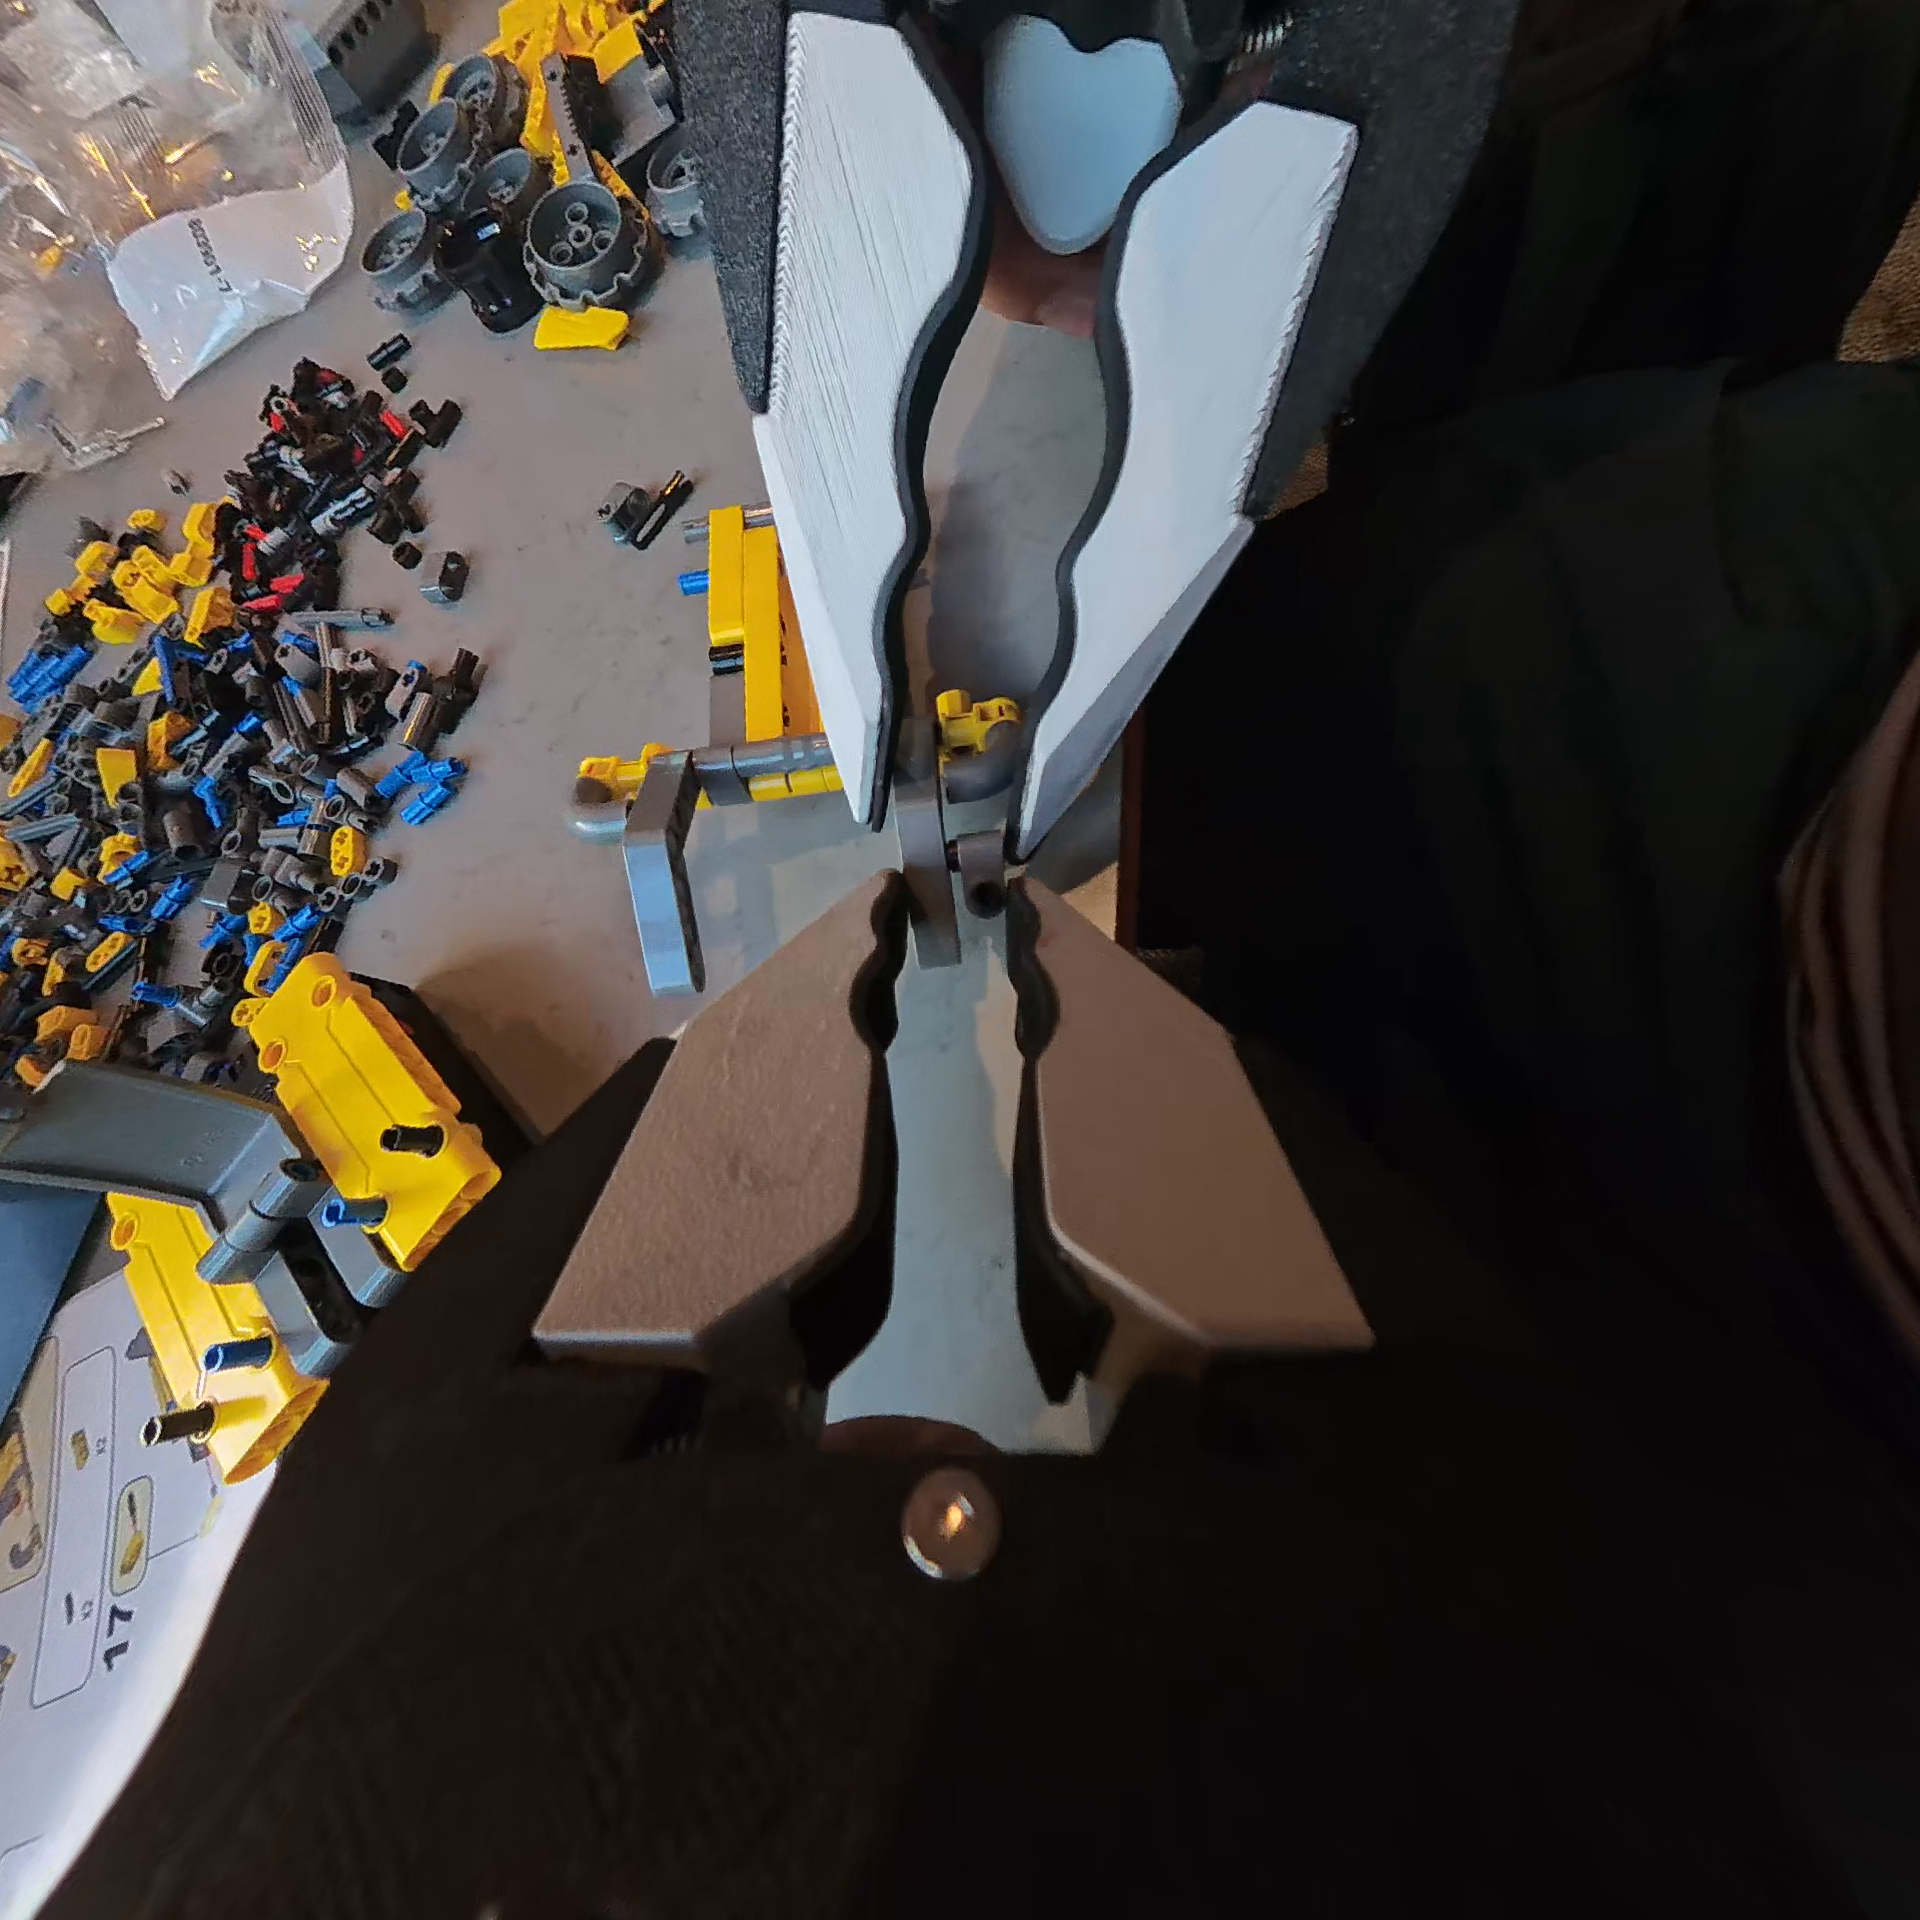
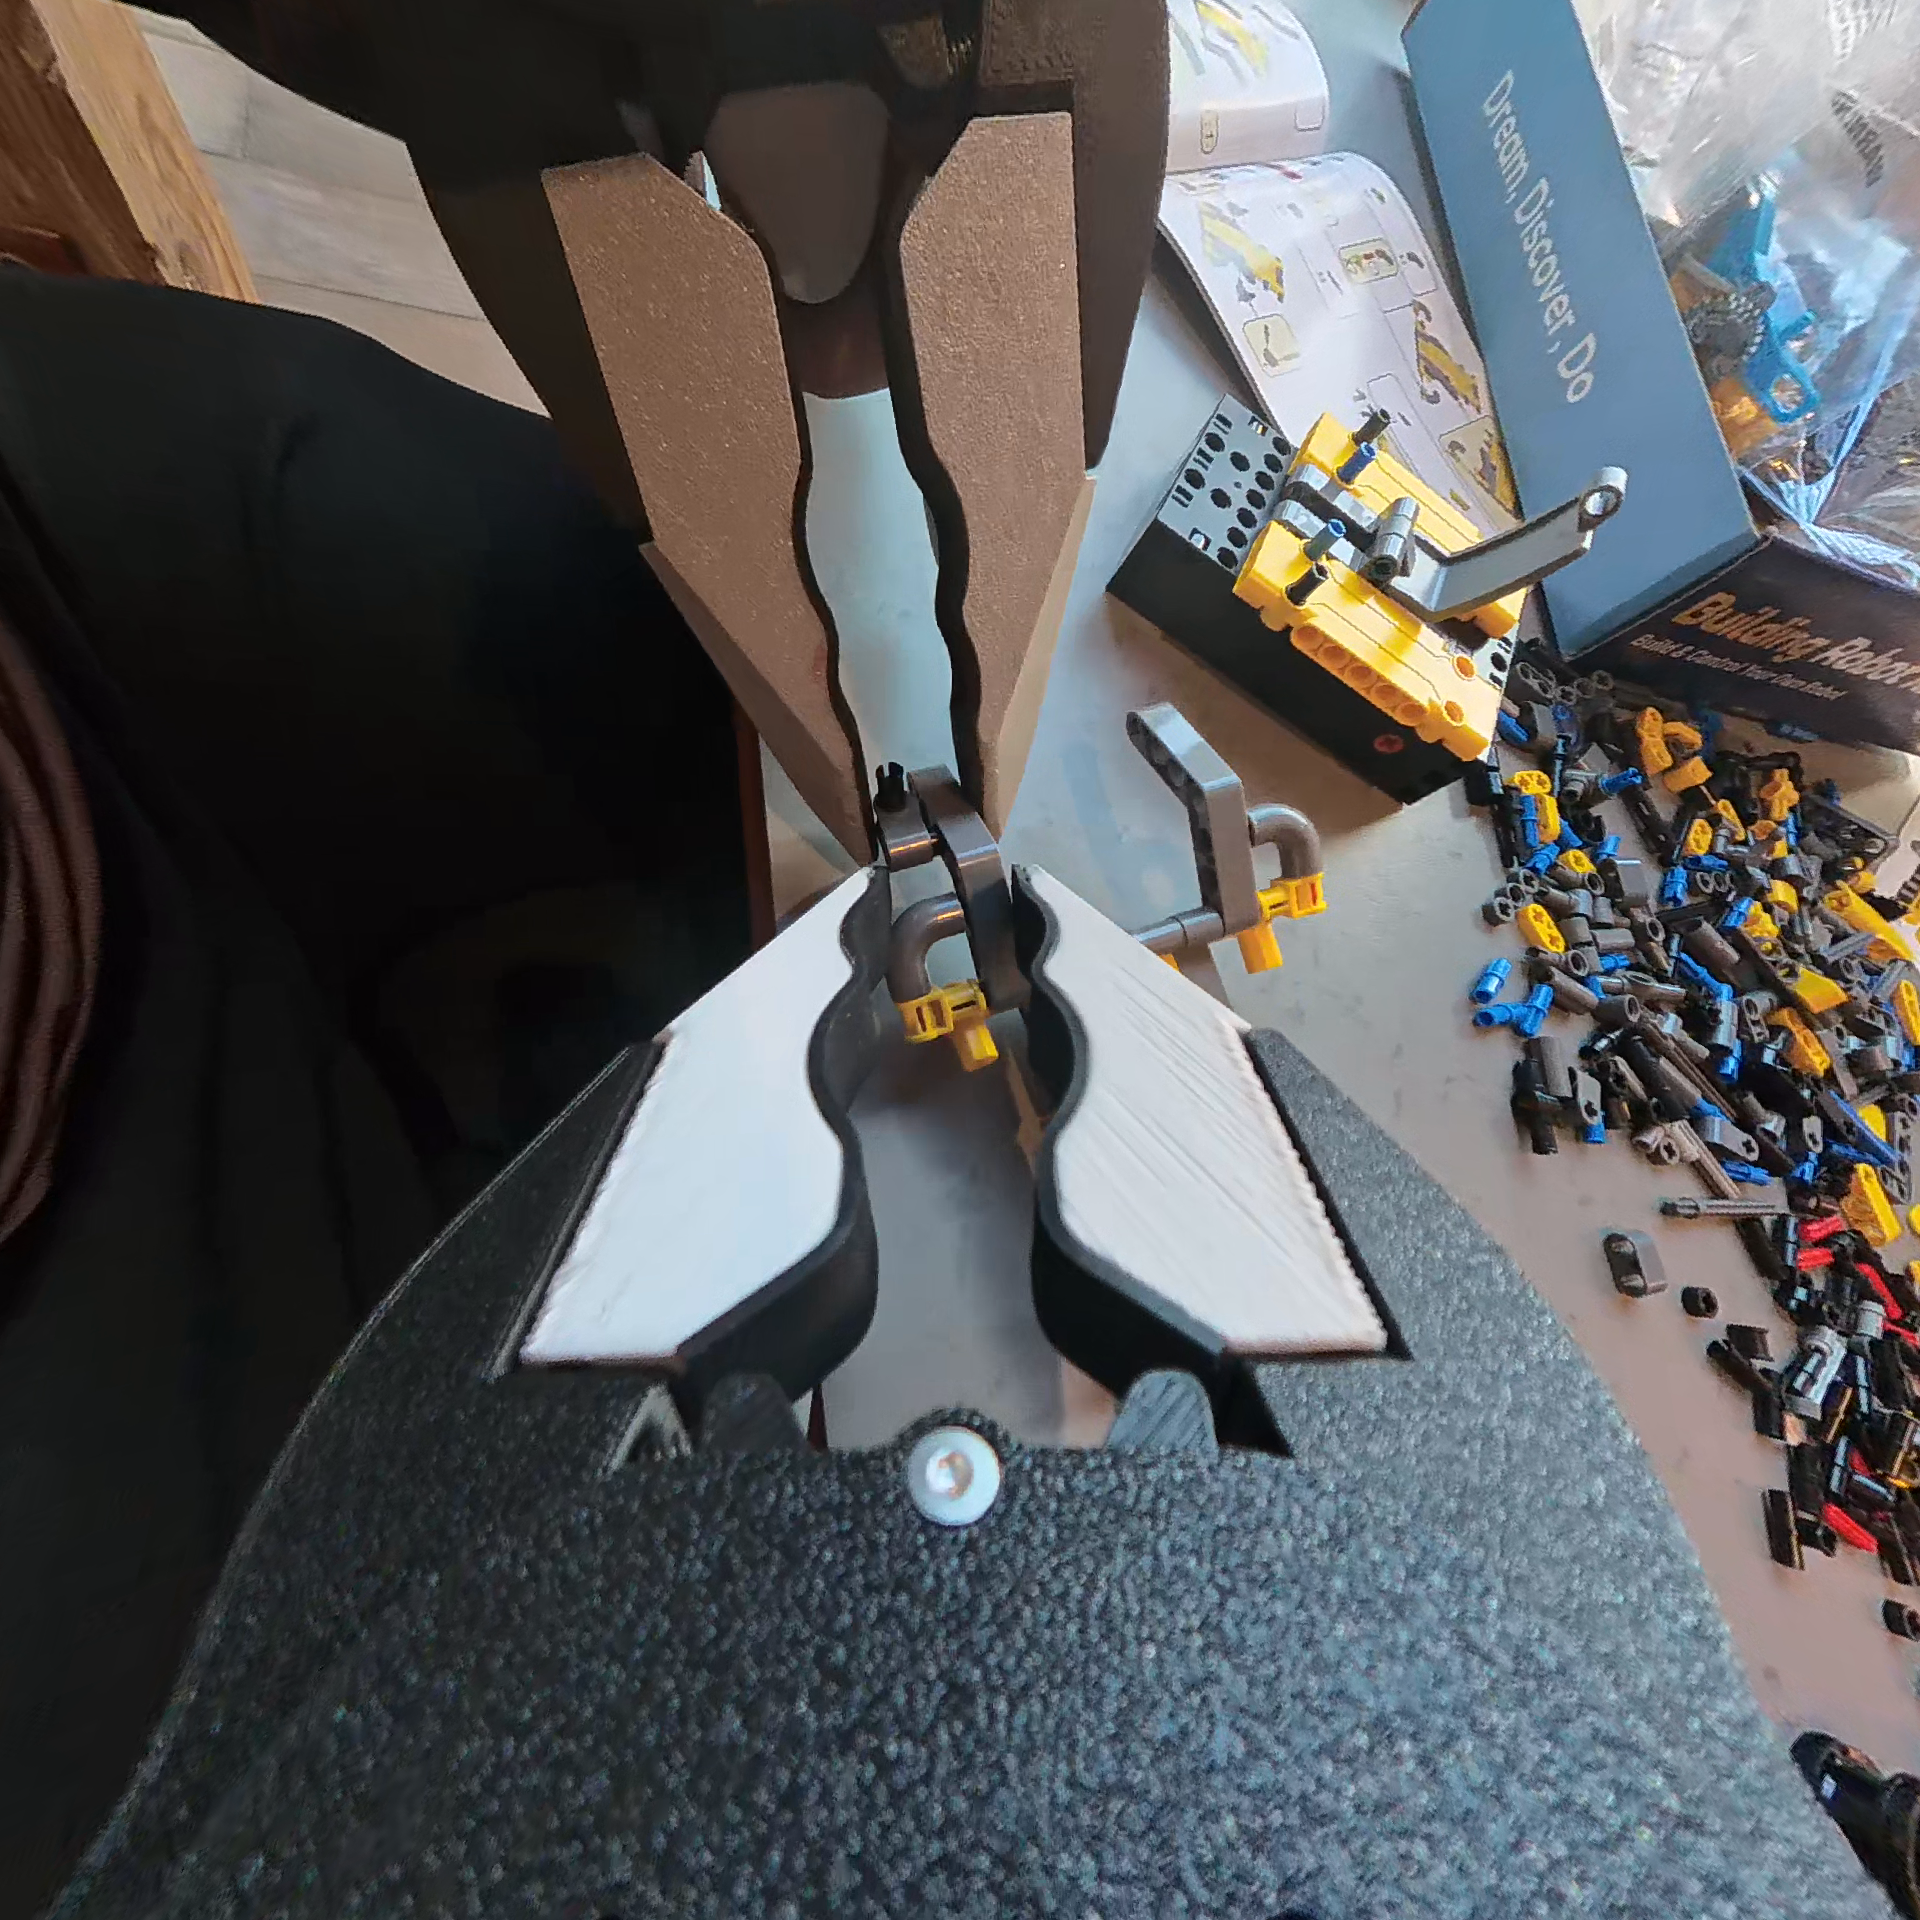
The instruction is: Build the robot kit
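The left gripper (image 1: 954, 883), with brown fingers, meets the right gripper (image 2: 940, 883), with white fingers, tip to tip over the near edge of the bench (image 1: 582, 582). Both pinch the same small assembly (image 1: 940, 831) of grey beams, bent grey tubes and yellow connectors. The left fingertips close on a dark grey beam (image 2: 930, 810) at one end, beside a black pin (image 2: 889, 781). The right fingertips close on the next grey beam (image 2: 982, 883), with a grey elbow tube (image 2: 920, 935) and a yellow connector (image 2: 951, 1023) sitting between the white fingers. Whether the two beams are already joined is hard to tell, since the fingertips cover the joint.

The rest of the assembly reaches away from the grippers across the bench: a lighter grey beam (image 1: 665, 883), a second elbow tube (image 2: 1288, 836) and yellow beams (image 1: 748, 613) partly hidden behind the right gripper's finger. A loose pile of black, blue, yellow and red parts (image 1: 208, 748) spreads over the bench farther in. Nearer the left gripper lies a yellow and black block (image 2: 1351, 613) with a grey lever, resting partly on an open instruction booklet (image 2: 1340, 260), with a blue box (image 2: 1558, 312) beside it. Grey wheels (image 1: 520, 208) and clear plastic bags (image 1: 156, 156) sit toward the far edge. A person's dark clothing (image 2: 312, 727) fills the space off the near edge.
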Tool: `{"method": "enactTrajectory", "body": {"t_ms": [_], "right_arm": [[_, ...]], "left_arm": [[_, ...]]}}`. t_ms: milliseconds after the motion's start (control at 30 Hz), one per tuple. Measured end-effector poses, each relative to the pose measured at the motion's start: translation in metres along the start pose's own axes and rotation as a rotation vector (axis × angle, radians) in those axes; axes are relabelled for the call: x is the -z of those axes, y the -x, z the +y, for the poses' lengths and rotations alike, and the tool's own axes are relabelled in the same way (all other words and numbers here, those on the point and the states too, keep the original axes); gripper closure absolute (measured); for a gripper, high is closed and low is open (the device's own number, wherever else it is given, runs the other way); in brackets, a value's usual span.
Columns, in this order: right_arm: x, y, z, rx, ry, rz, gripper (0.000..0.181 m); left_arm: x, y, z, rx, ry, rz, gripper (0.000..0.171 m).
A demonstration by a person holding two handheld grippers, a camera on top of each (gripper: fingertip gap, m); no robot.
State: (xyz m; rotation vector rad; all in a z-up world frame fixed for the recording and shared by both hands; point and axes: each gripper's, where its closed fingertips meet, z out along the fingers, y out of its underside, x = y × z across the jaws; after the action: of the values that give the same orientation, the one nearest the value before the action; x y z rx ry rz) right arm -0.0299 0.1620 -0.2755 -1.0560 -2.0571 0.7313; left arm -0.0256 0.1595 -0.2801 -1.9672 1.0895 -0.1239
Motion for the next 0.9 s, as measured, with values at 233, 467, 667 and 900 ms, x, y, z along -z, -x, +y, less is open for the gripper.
{"method": "enactTrajectory", "body": {"t_ms": [233,467,667,900], "right_arm": [[0.0079,0.0018,-0.0053,-0.045,-0.067,-0.066,0.161],[0.0035,0.0047,-0.0038,0.015,-0.039,-0.052,0.162],[0.0013,0.0035,-0.0029,0.03,-0.018,-0.039,0.165],[0.0002,0.0031,-0.0026,0.02,0.038,-0.061,0.169]], "left_arm": [[-0.0002,-0.0028,-0.003,-0.037,-0.016,0.004,0.156],[-0.0026,-0.0036,-0.0042,-0.032,-0.011,0.011,0.155],[-0.0049,-0.0016,-0.0011,-0.025,0.02,-0.016,0.156],[-0.0045,-0.0011,0.0002,0.005,0.037,-0.017,0.159]]}}
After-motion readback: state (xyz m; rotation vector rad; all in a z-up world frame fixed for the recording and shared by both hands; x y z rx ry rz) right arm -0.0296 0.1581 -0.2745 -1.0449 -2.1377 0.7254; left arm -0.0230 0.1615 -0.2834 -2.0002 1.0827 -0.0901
